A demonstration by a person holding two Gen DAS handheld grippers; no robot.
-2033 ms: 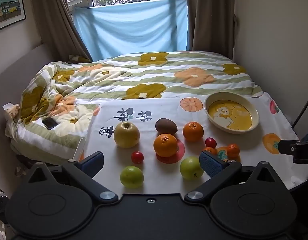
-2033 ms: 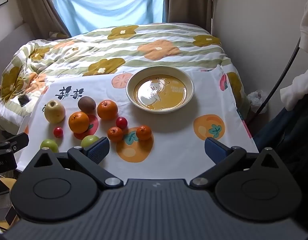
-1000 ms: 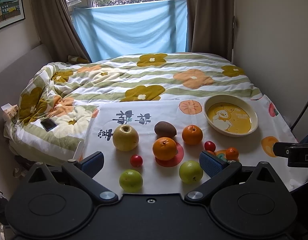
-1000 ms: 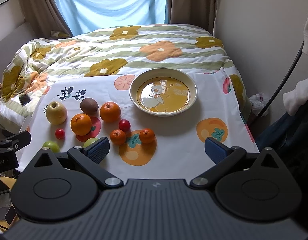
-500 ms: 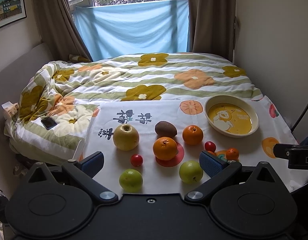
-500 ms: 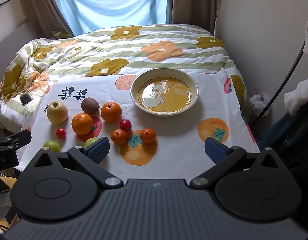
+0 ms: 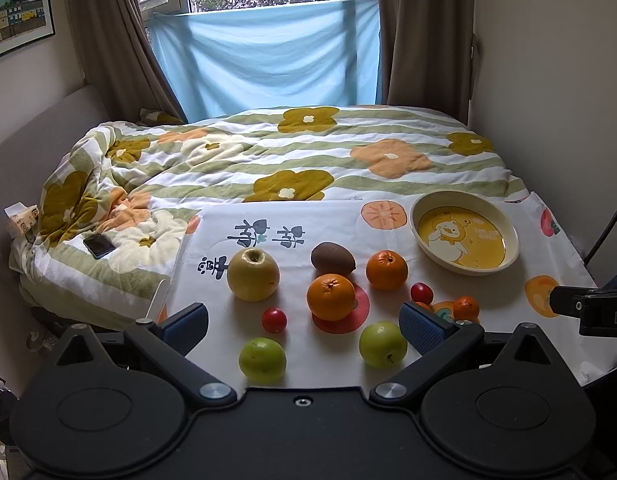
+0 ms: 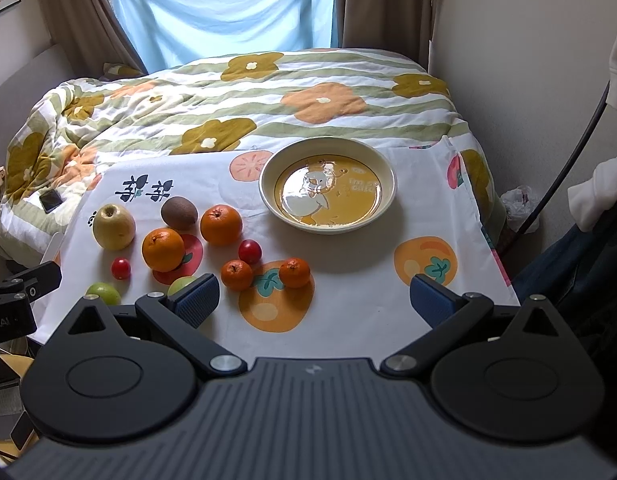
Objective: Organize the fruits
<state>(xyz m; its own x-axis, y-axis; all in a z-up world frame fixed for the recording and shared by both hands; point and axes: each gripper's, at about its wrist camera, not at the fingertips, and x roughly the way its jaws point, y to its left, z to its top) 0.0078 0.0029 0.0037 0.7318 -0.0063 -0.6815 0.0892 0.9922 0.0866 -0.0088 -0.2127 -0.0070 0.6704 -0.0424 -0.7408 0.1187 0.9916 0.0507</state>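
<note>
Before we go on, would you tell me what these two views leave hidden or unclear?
- Right wrist view: one green apple is half hidden behind the right gripper, the other partly so.
- Left wrist view: a small orange is nearly covered by the left gripper.
- Right gripper's body: cut off by the frame edge in the left wrist view.
- Lettering in the dish: washed out by glare.

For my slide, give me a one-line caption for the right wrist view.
Open right gripper hovers over a printed cloth where loose fruit lies left of an empty duck-print bowl.
</note>
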